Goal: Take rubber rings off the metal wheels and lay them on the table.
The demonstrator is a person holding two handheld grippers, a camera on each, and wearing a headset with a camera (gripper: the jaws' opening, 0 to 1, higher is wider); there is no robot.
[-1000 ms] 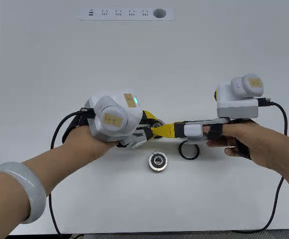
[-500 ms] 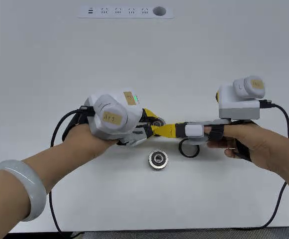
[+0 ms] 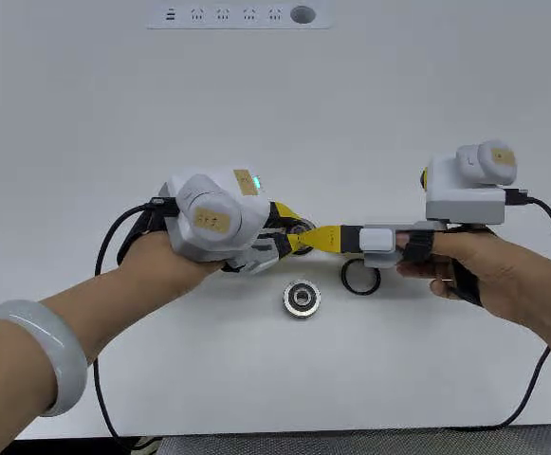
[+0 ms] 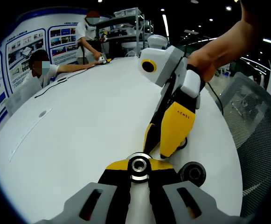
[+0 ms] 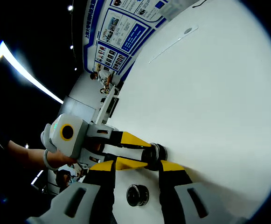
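Note:
My left gripper [image 3: 294, 231] is shut on a small metal wheel [image 4: 139, 166], held just above the white table [image 3: 398, 123]. The wheel [image 5: 156, 153] shows a dark rim. My right gripper [image 3: 305, 239] points left at it, yellow fingertips [image 4: 172, 130] right beside the wheel. In its own view the right gripper [image 5: 140, 164] has a gap between its jaws, and I see nothing held in it. A second wheel [image 3: 301, 299] with a black rubber ring lies flat in front. One loose rubber ring [image 3: 360, 277] lies under the right gripper's body.
A white power strip [image 3: 239, 15] lies at the table's far edge. Black cables [image 3: 114, 256] trail from both grippers toward the near edge. Open tabletop stretches behind and to both sides. People sit at the far end of the table [image 4: 44, 70].
The right gripper has drawn a little to the right, its fingertips staying close to the held wheel. The left gripper still holds the wheel. The head camera has tilted slightly.

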